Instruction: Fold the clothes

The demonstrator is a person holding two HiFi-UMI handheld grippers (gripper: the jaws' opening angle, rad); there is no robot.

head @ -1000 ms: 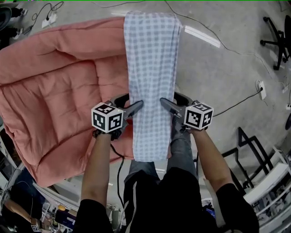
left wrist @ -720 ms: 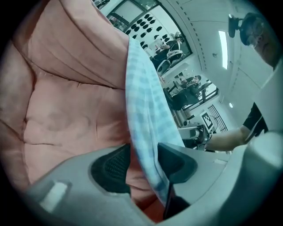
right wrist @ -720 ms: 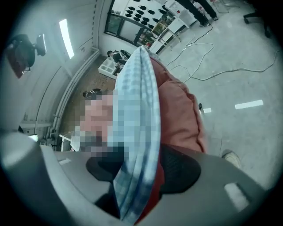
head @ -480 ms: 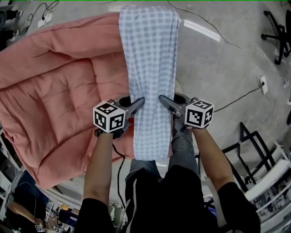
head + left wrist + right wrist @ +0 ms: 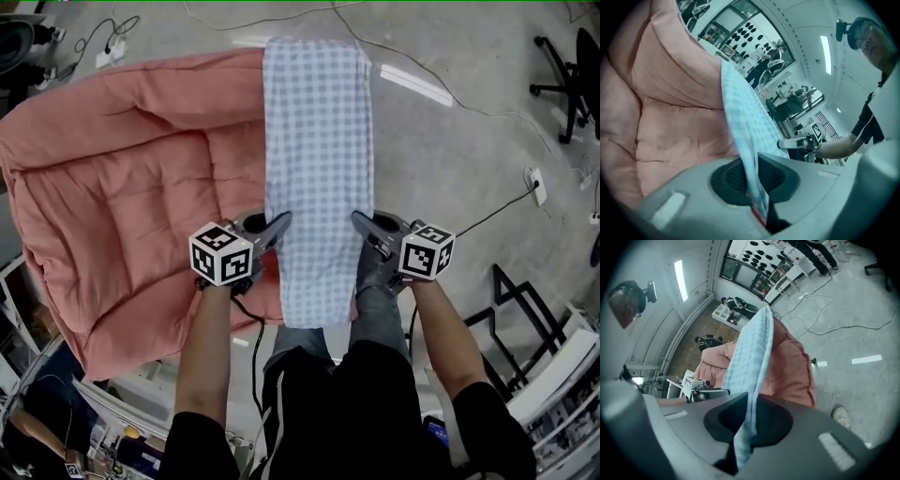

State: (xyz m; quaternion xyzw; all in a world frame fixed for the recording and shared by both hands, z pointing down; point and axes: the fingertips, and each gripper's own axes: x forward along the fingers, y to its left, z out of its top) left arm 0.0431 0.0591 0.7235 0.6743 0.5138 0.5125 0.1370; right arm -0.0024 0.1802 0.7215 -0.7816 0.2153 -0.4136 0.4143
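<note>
Your left gripper [image 5: 278,225] has just been closing its jaws, and they now sit shut on the left edge of the cloth [image 5: 319,159]. In the left gripper view the blue-checked fabric [image 5: 740,117] rises straight out from between the dark pads [image 5: 729,176], pinched tight. Your right gripper [image 5: 362,225] has just been closing too and now clamps the right edge. In the right gripper view the cloth [image 5: 752,352] runs up from between its pads [image 5: 771,418] in the same way. The two grippers face each other across the cloth, level with one another, near its end closest to you. The cloth is a long narrow strip running away from your legs. It lies over the right-hand side of the pink quilt [image 5: 131,206], and its far end reaches the quilt's far edge. Its short near end hangs past the grippers toward your knees. The quilt is spread on the grey floor [image 5: 450,159], where a cable [image 5: 497,206] trails to the right.
</note>
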